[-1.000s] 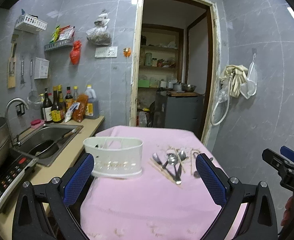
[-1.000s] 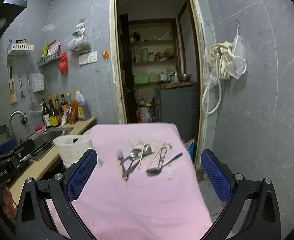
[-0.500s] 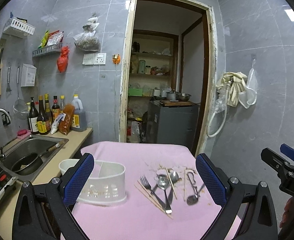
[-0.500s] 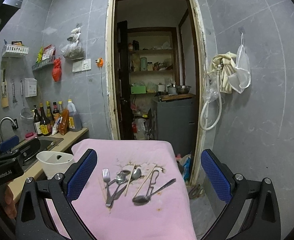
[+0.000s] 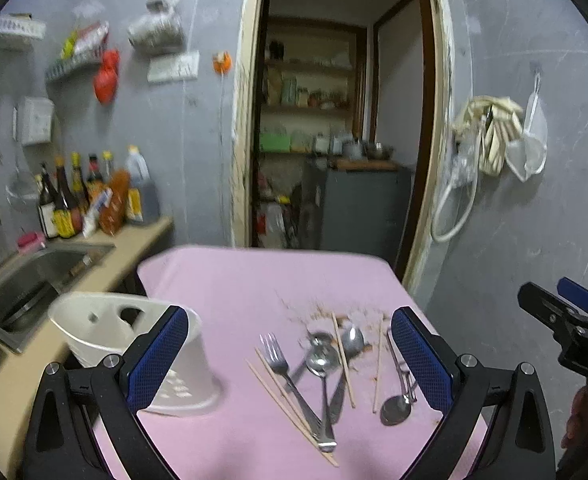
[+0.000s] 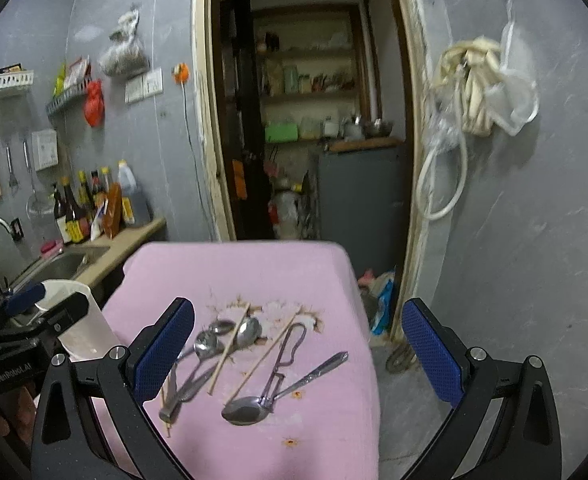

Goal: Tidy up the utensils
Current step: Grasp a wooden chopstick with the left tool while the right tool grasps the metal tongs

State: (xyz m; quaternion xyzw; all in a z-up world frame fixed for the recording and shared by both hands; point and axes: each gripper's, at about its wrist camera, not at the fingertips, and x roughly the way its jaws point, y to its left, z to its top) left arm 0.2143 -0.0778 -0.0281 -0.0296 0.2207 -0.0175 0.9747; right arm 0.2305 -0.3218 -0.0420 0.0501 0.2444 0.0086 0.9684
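We hold both grippers above the near edge of the pink cloth (image 5: pixel 234 280), and we list everything else from that cloth.

- Left gripper (image 5: pixel 290 354): fingers wide apart, nothing between them.
- Right gripper (image 6: pixel 297 346): fingers wide apart, nothing between them.
- Utensil pile, on the cloth's middle toward its right side: fork (image 5: pixel 280 364), spoons (image 5: pixel 321 360) with crossed handles, loose chopsticks (image 5: pixel 343 364), a large spoon (image 6: pixel 248 414) lying nearest us, and a wire-handled tool (image 6: pixel 288 354) beside it. They overlap, so we cannot count them surely.
- White utensil holder (image 5: pixel 106 328), on the cloth's left edge, well apart from the pile; the left gripper's finger covers part of its side.
- Brown stains (image 6: pixel 270 312) on the cloth, just behind the pile.
- Counter with sink (image 5: pixel 38 276), left of the cloth; sauce bottles (image 5: pixel 82 200) stand at its back.
- Doorway (image 5: pixel 345 120), beyond the cloth's far edge, opens on shelves and a grey cabinet (image 5: pixel 363 208).
- Hose and bags (image 5: pixel 489 140), hung on the wall right of the cloth.

Both views are motion-blurred; bottle labels and shelf contents cannot be read.
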